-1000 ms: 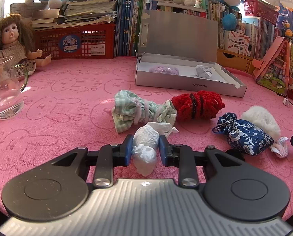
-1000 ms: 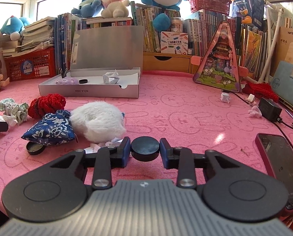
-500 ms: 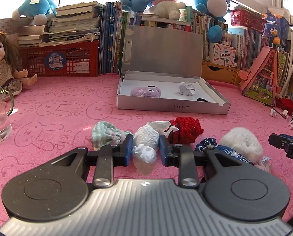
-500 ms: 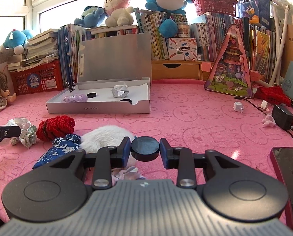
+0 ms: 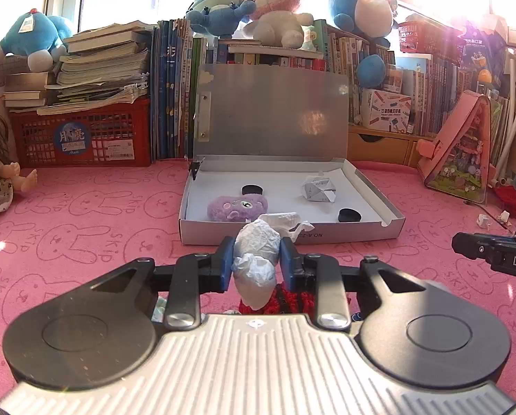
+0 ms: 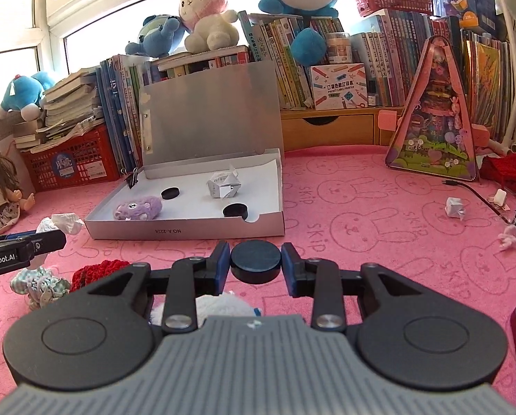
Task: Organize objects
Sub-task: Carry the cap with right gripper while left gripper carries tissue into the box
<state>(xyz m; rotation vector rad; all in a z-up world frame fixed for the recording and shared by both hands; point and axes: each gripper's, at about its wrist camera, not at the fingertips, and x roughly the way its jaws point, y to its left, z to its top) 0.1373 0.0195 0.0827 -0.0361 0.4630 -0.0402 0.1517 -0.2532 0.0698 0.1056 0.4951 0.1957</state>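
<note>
As both grippers draw nearer than a second ago, the open grey box (image 5: 392,223), already holding a purple plush (image 5: 237,206), a folded paper cube (image 5: 318,188) and 2 black discs, fills more of each view. The left gripper (image 5: 254,264) clamps a crumpled tissue wad (image 5: 256,259); the right gripper (image 6: 256,263) pinches a third black disc (image 6: 256,260), both apparently bound for the box.

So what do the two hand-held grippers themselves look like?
Both match: the left hand-held gripper and the right hand-held gripper have blue pads on black linkage arms with silver pins, two round black discs, and a ribbed grey body. White lettering marks each one's side. No cables or sleeves show.
</note>
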